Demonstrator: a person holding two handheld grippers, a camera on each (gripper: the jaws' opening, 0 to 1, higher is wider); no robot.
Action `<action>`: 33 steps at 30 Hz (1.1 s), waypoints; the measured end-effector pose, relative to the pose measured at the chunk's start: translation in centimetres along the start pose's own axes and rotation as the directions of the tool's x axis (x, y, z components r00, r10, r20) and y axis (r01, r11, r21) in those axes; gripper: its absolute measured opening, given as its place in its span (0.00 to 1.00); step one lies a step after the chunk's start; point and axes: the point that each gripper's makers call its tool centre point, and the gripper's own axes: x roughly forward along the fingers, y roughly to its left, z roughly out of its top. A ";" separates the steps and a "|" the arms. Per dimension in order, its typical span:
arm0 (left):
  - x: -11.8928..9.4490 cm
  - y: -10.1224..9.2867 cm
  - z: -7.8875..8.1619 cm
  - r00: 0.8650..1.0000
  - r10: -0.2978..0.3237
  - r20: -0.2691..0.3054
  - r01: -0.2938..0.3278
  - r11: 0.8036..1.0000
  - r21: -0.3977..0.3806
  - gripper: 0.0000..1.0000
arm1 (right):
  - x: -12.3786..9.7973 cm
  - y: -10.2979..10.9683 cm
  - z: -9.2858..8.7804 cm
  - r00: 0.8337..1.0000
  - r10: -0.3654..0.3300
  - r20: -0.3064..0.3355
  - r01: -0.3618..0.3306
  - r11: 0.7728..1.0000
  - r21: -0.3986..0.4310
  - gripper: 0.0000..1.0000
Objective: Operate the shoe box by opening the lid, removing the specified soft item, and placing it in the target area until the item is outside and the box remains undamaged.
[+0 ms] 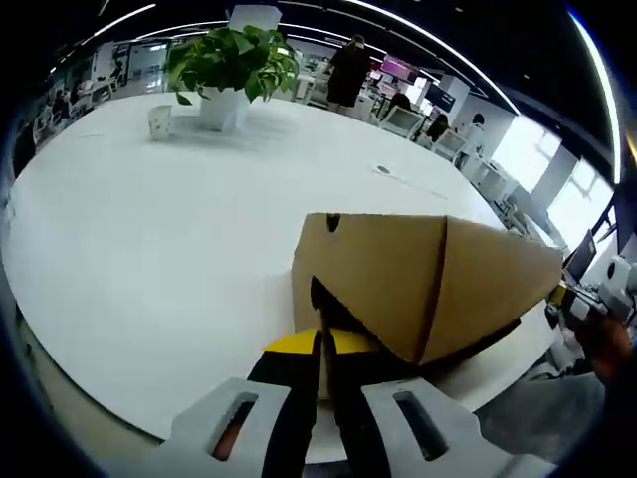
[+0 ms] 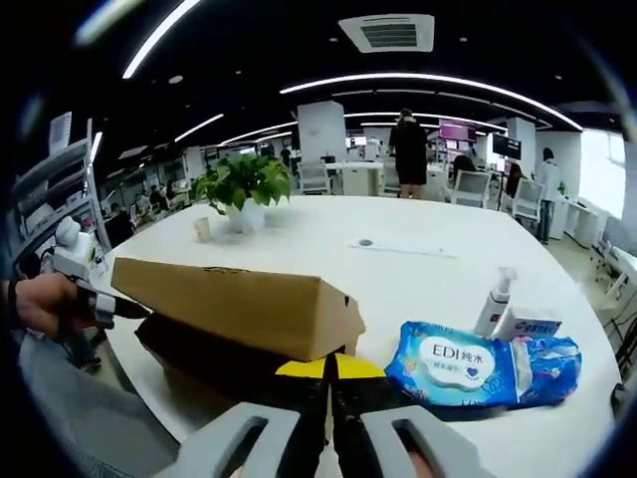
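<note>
Left gripper view: the left claw [image 1: 320, 373] pinches shut at the cardboard shoe box [image 1: 428, 284] lid edge on the white worktop [image 1: 149, 259]; tugging could tear it.

Right gripper view: the right claw [image 2: 328, 383], shut under the lid [image 2: 239, 299], risks crushing it; wipes pack [image 2: 468, 363] beside.

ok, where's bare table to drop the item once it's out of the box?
Broad bare patch of white table between the cardboard box and the potted plant, running past the box's far side. Crowded on the right: blue wipes pack, spray bottle and small carton cluster together. Both grippers sit at the box's near edge.
</note>
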 end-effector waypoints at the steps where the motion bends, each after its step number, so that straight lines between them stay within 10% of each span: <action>1: -0.1 0.0 0.2 1.000 -0.005 0.014 0.005 1.000 0.001 0.00 | 0.0 0.0 -0.1 1.000 0.004 -0.001 -0.004 1.000 0.005 0.00; 33: -1.7 0.7 -2.3 0.997 -0.047 -0.064 0.060 0.973 0.223 0.00 | 0.1 0.1 -5.1 0.994 0.046 -0.103 -0.040 0.998 0.053 0.00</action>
